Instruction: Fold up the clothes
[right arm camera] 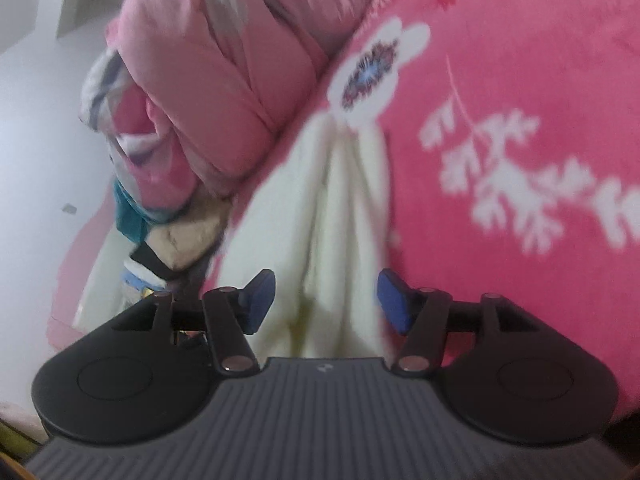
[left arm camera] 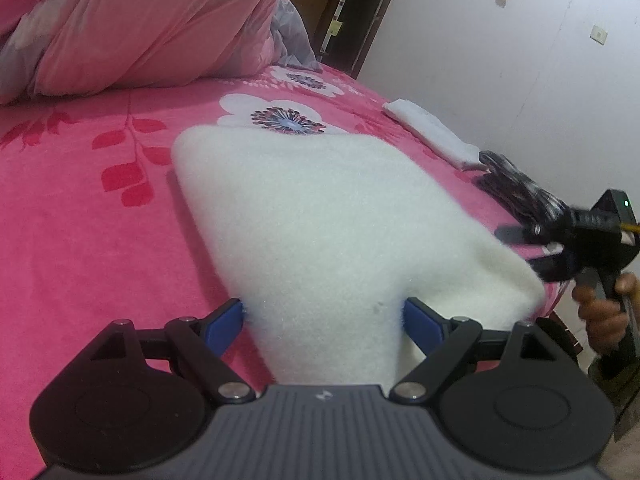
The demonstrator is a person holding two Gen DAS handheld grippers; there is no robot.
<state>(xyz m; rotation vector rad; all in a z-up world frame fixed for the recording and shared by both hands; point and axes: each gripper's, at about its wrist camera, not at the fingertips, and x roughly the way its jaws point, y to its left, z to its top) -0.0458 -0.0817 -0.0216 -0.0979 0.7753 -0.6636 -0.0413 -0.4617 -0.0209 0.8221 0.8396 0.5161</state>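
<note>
white fleece garment (left arm camera: 320,216), pink floral bedspread (left arm camera: 80,208), white wall (left arm camera: 500,60)

1. Bed (left arm camera: 80,208): covered by a pink plush spread with white flowers and red leaf sprigs.
2. Pink quilt (left arm camera: 140,28): bunched in a heap at the bed's far edge.
3. White wall (left arm camera: 500,60): runs along the bed's right edge, bearing a small switch plate (left arm camera: 599,34).
4. Dark doorway (left arm camera: 360,16): framed in brown wood beyond the bed's far right corner.
5. Light: soft and even.
</note>
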